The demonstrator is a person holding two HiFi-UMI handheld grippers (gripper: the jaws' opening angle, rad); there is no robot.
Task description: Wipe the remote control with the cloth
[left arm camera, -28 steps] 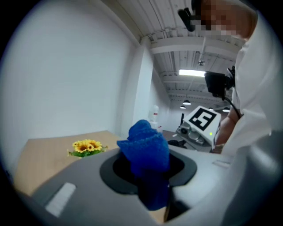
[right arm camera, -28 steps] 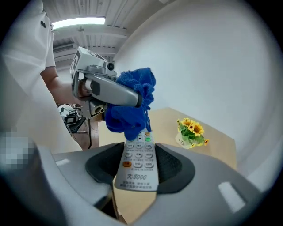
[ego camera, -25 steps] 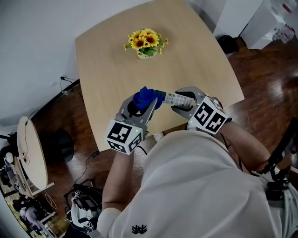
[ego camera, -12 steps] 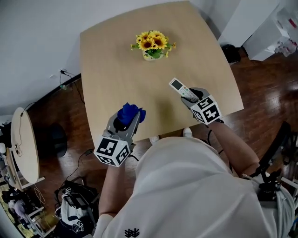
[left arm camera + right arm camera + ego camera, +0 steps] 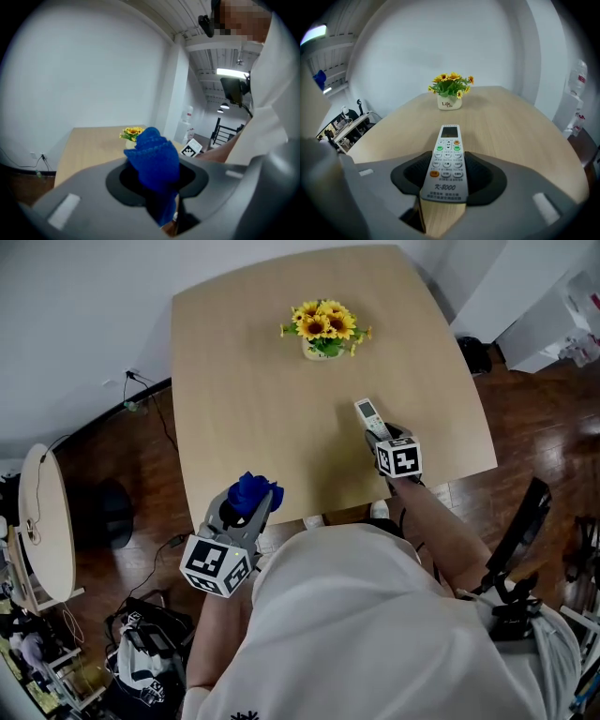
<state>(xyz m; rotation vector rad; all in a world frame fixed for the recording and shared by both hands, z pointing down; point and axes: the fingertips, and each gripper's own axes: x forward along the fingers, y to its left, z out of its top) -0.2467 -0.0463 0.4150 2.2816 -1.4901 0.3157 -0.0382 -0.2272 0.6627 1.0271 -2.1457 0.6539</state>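
A white remote control point(image 5: 371, 418) point(image 5: 446, 162) points away over the wooden table point(image 5: 253, 381), display end forward. My right gripper point(image 5: 380, 435) point(image 5: 446, 177) is shut on its near end, low over the table's front right part. A bunched blue cloth point(image 5: 252, 492) point(image 5: 153, 159) sticks up from my left gripper point(image 5: 246, 505) point(image 5: 157, 180), which is shut on it at the table's front left edge. The two grippers are well apart.
A small white pot of sunflowers point(image 5: 325, 332) point(image 5: 450, 91) stands at the far middle of the table. Dark wooden floor point(image 5: 525, 418) surrounds the table. A round side table point(image 5: 39, 531) and cables lie at the left, white furniture point(image 5: 553, 306) at the far right.
The grippers have drawn apart: the left one pulled the cloth back to the front left edge, the right one carried the remote away to the right and turned it lengthwise.
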